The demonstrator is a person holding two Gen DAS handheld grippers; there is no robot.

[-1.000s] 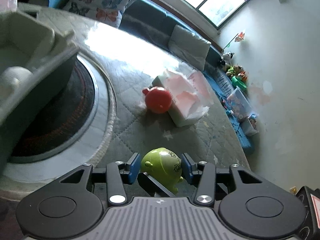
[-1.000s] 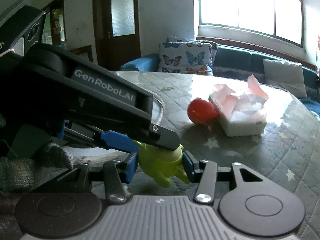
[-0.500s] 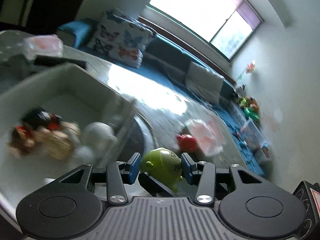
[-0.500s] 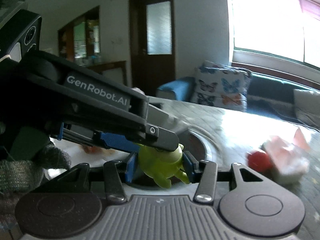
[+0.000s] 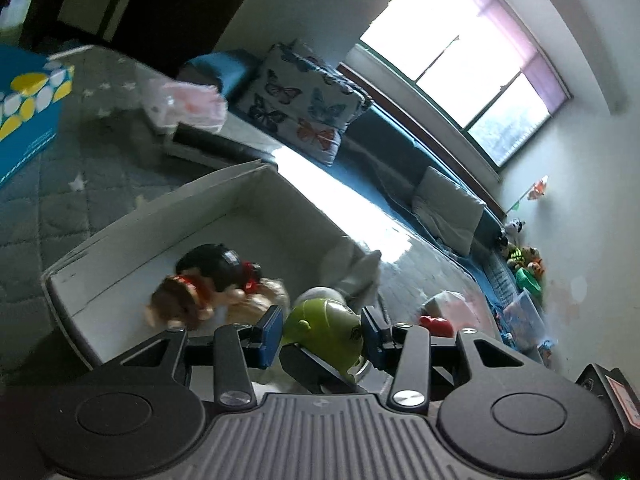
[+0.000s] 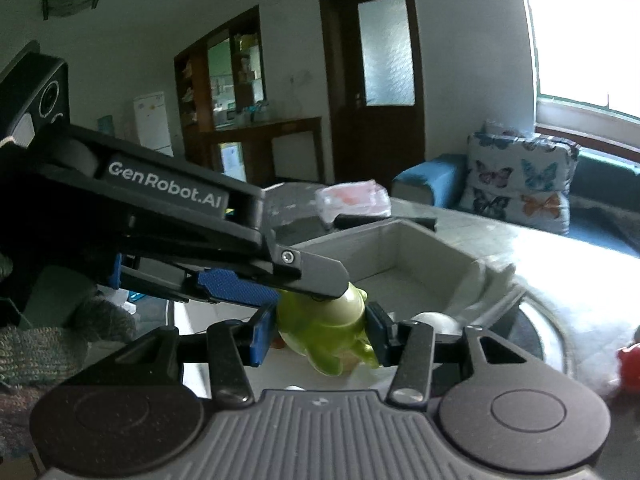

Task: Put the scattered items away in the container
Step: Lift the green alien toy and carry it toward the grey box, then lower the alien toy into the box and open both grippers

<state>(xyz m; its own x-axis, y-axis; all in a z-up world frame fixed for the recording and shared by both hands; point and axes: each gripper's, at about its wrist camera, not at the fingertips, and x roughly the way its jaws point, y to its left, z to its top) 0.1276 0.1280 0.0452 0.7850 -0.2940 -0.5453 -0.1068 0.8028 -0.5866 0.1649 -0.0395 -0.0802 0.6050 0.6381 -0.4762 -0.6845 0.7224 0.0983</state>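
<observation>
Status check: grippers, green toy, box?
Left gripper and right gripper both shut on green toy. Toy over white box, toys already inside. Nothing blocking the drop.

I read one legible marking: "GenRobot.AI", white lettering on the black body of the left gripper, seen from my right wrist camera.

toy between left gripper pads, also inside right gripper | container ahead-left of left gripper, on tabletop | stuffed toys in container | ball right of left gripper, beside tissue pack
</observation>
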